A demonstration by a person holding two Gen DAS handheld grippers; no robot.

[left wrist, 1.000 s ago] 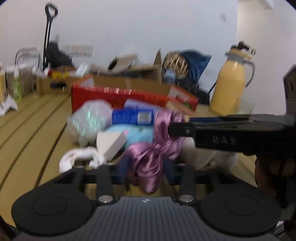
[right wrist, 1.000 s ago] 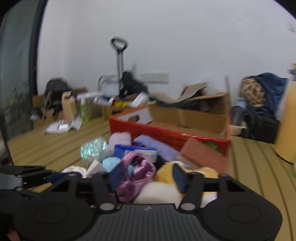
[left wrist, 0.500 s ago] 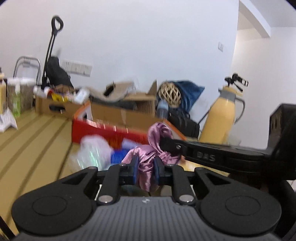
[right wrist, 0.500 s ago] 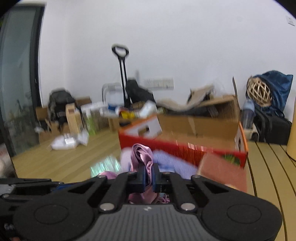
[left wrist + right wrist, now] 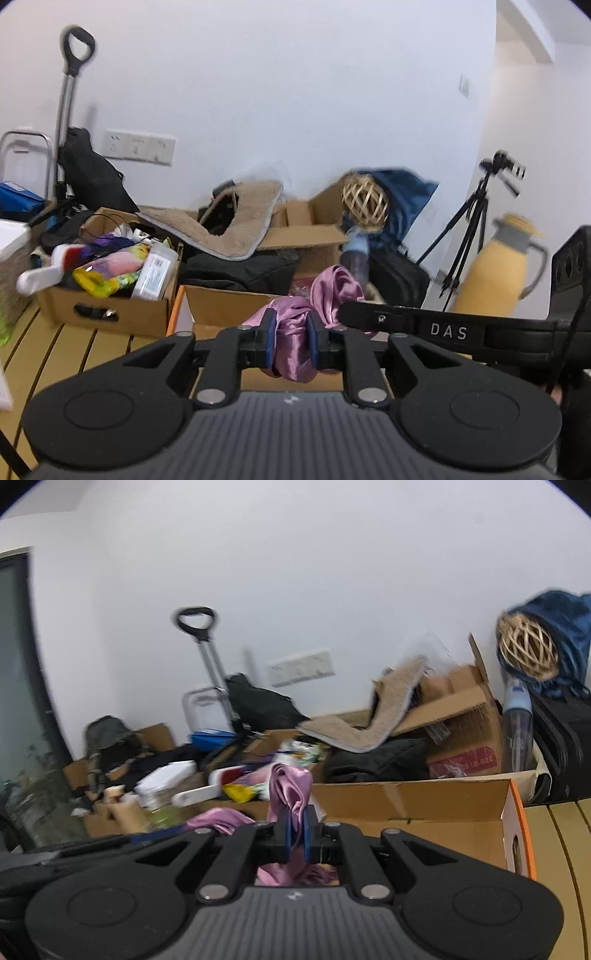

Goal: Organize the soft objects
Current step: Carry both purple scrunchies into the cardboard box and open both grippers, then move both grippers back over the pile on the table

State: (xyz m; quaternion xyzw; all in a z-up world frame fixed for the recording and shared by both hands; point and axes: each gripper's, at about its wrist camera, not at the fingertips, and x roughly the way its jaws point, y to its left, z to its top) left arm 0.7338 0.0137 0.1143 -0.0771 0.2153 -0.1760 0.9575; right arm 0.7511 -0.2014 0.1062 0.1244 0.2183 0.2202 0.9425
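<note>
Left wrist view | left gripper [image 5: 290, 339] fingers pinched the shiny purple cloth [image 5: 295, 350]; right gripper [image 5: 295, 830] fingers squeezed its other end | cloth hung over the open box [image 5: 424, 805] | risk: slippery cloth might slide out if both hands pulled apart

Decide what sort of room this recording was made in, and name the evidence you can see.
Probably a spare room or workshop used for storage and filming, not a tidy home. Open cardboard boxes full of odds and ends line a plain white wall, a folding hand trolley leans there, and a camera tripod stands nearby.
</note>
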